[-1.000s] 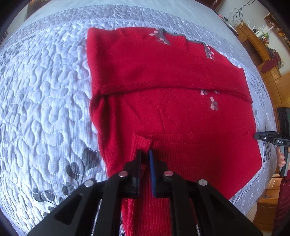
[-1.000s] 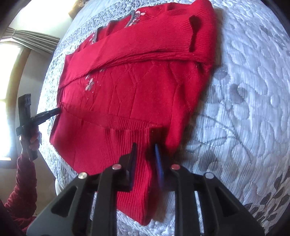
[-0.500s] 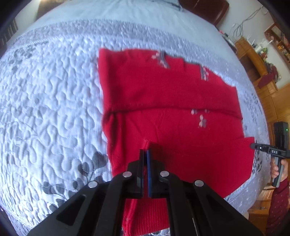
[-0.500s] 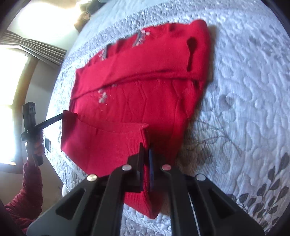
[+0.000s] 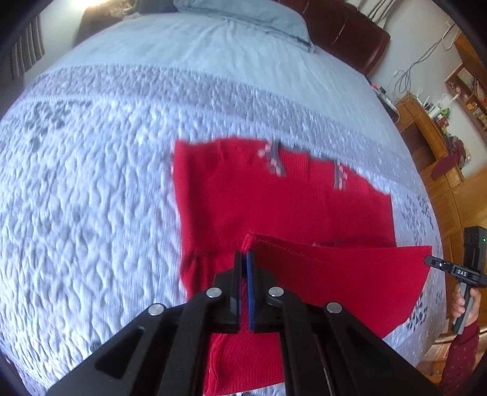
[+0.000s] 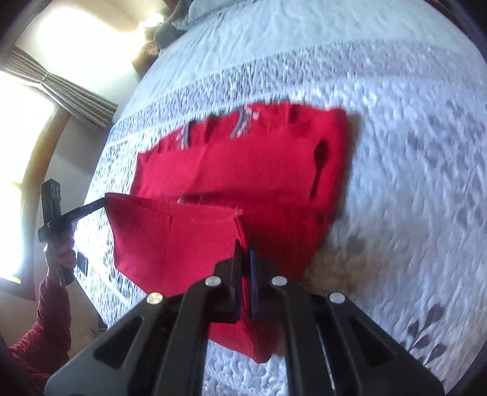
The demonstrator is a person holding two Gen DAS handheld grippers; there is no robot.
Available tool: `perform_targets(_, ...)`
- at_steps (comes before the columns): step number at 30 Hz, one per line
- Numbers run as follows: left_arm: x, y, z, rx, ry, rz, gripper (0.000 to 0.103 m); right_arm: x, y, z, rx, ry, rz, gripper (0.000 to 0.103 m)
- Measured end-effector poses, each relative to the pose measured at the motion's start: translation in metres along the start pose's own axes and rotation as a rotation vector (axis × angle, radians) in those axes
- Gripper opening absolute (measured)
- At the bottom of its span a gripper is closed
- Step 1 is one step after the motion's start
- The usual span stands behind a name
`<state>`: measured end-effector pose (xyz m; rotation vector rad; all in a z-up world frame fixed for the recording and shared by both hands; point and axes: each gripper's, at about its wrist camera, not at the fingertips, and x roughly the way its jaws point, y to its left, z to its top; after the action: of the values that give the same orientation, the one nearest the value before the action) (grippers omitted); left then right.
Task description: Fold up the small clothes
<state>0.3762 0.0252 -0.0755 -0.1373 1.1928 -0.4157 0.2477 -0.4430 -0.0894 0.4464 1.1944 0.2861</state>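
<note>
A red knit sweater (image 5: 274, 201) with grey and pink collar trim lies on the quilted bedspread (image 5: 91, 198), its sleeves folded across the body. My left gripper (image 5: 243, 256) is shut on the left corner of the ribbed hem, lifted off the bed. In the right wrist view my right gripper (image 6: 245, 246) is shut on the other hem corner of the sweater (image 6: 243, 170). The hem hangs taut between the two as a raised flap (image 5: 341, 274). Each gripper also shows in the other's view: the right gripper (image 5: 429, 260) and the left gripper (image 6: 102, 202).
The pale bedspread (image 6: 395, 152) spreads wide to both sides of the sweater. A pillow (image 5: 243, 18) and dark headboard (image 5: 344, 33) lie at the far end. Wooden furniture (image 5: 441, 137) stands right of the bed, a curtained window (image 6: 45, 85) on the other side.
Both grippers closed on the hem corners and rose, lifting the sweater's bottom edge off the bed. The views now take in more of the bed.
</note>
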Motion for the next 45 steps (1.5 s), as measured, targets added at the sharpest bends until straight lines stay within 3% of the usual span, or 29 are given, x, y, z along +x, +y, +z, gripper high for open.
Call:
perform_targets(6,0.008,-0.002,0.079,-0.045,-0.076,0.027,0.002,-0.01,-0.002,0.072,0.007,-0.087,-0.024,0.003)
perform_targets(11,0.042,-0.002,0.129,-0.073,-0.095,0.077,0.002,0.017,-0.009,0.128,0.019,-0.094,-0.062,0.003)
perform_targets(16,0.088,0.009,0.149,-0.114,-0.051,0.123,0.002,0.058,-0.027,0.157,0.054,-0.058,-0.116,0.003)
perform_targets(22,0.145,0.019,0.143,-0.08,0.048,0.233,0.002,0.1,-0.056,0.165,0.096,0.014,-0.196,0.003)
perform_targets(25,0.169,0.029,0.134,-0.073,0.099,0.277,0.003,0.118,-0.071,0.158,0.13,0.049,-0.229,0.003)
perform_targets(28,0.171,0.028,0.128,-0.057,0.079,0.287,0.005,0.134,-0.083,0.149,0.159,0.075,-0.24,0.006)
perform_targets(30,0.165,0.025,0.127,-0.044,0.081,0.3,0.012,0.128,-0.081,0.143,0.156,0.049,-0.237,0.021)
perform_targets(31,0.154,0.025,0.125,-0.042,0.076,0.297,0.022,0.12,-0.078,0.138,0.151,0.032,-0.227,0.029)
perform_targets(33,0.132,0.029,0.118,-0.042,0.045,0.294,0.035,0.099,-0.066,0.122,0.105,0.014,-0.209,0.03)
perform_targets(35,0.104,0.032,0.101,-0.023,0.029,0.266,0.039,0.08,-0.057,0.101,0.067,0.014,-0.188,0.035)
perform_targets(39,0.065,0.04,0.037,-0.015,0.098,0.202,0.04,0.052,-0.039,0.032,0.003,0.093,-0.107,0.037)
perform_targets(42,0.055,0.032,-0.009,0.017,0.133,0.195,0.04,0.047,-0.028,-0.013,-0.017,0.163,-0.069,0.038)
perform_targets(45,0.056,0.029,-0.039,0.024,0.184,0.182,0.04,0.055,-0.024,-0.04,-0.021,0.202,-0.084,0.04)
